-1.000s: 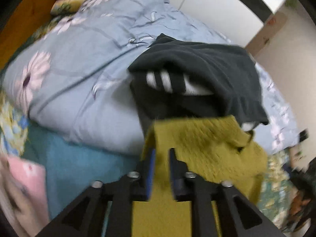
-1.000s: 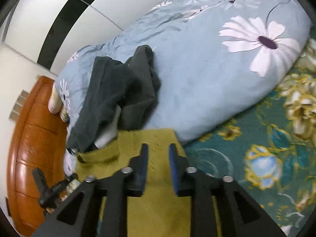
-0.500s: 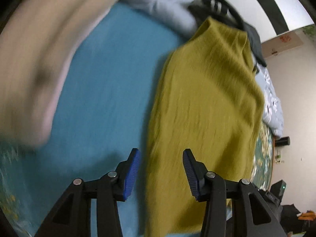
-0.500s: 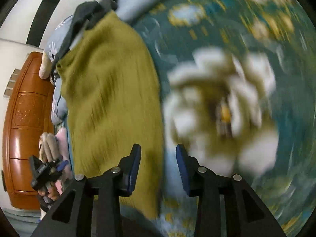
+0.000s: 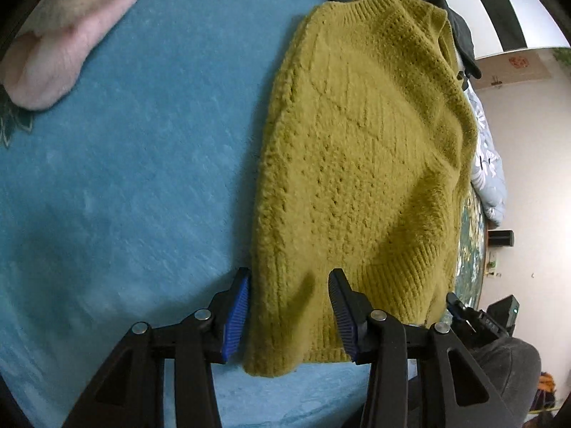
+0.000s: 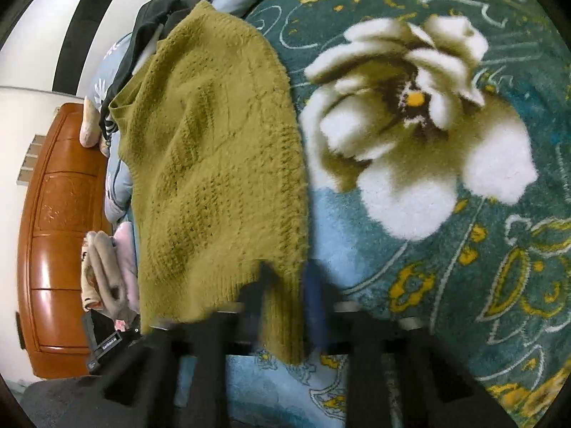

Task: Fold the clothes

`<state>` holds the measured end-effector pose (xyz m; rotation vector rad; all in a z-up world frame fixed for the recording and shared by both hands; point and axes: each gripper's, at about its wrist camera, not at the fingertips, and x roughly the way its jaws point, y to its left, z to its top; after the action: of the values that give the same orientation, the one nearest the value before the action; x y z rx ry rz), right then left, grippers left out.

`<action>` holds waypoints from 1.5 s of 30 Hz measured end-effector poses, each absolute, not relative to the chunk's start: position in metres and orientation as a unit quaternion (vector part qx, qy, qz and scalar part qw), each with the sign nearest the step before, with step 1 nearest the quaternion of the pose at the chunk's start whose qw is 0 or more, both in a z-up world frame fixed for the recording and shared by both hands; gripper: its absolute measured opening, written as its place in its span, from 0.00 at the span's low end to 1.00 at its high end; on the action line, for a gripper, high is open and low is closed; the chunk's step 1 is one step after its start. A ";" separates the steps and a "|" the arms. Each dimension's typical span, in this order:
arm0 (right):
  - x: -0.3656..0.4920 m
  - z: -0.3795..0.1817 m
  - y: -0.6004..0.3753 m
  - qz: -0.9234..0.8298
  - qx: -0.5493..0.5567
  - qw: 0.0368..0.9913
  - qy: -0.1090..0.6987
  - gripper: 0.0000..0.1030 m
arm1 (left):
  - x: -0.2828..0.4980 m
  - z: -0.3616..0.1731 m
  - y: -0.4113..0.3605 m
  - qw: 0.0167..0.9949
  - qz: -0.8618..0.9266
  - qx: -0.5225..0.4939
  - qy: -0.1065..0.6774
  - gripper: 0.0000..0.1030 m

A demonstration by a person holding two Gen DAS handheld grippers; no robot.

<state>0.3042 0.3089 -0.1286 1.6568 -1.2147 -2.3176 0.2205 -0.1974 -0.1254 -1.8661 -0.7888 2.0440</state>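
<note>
Mustard-yellow knitted sweater (image 5: pixel 360 164) lies flat on the teal blanket (image 5: pixel 135 164).
Left gripper (image 5: pixel 289 306) gapes wide over its hem; right gripper (image 6: pixel 289 292) blurred, cannot tell.

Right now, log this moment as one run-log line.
task: fold clothes | yellow sweater flat on bed | left gripper open at hem | right gripper blurred, at hem

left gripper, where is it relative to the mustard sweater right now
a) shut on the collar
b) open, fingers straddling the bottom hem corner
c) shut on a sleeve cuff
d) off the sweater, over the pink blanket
b: the left gripper is open, its blue-padded fingers either side of the hem corner of the mustard sweater, far from the collar.
</note>
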 end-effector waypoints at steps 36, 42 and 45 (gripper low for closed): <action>0.287 -0.073 0.363 -0.794 0.546 -0.058 -0.261 0.13 | 0.162 -0.044 -0.189 0.170 0.809 -0.551 -0.116 0.53; 0.179 -0.052 0.352 -0.819 0.530 -0.017 -0.219 0.42 | 0.056 -0.029 -0.163 0.166 0.831 -0.525 -0.075 0.59; 0.125 -0.042 0.341 -0.831 0.527 0.006 -0.175 0.47 | 0.005 -0.020 -0.151 0.166 0.841 -0.512 -0.050 0.61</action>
<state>0.1246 0.3413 -0.0424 1.6509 -0.5488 -2.6023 0.0051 -0.1513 -0.0202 -1.4571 -0.1427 2.3955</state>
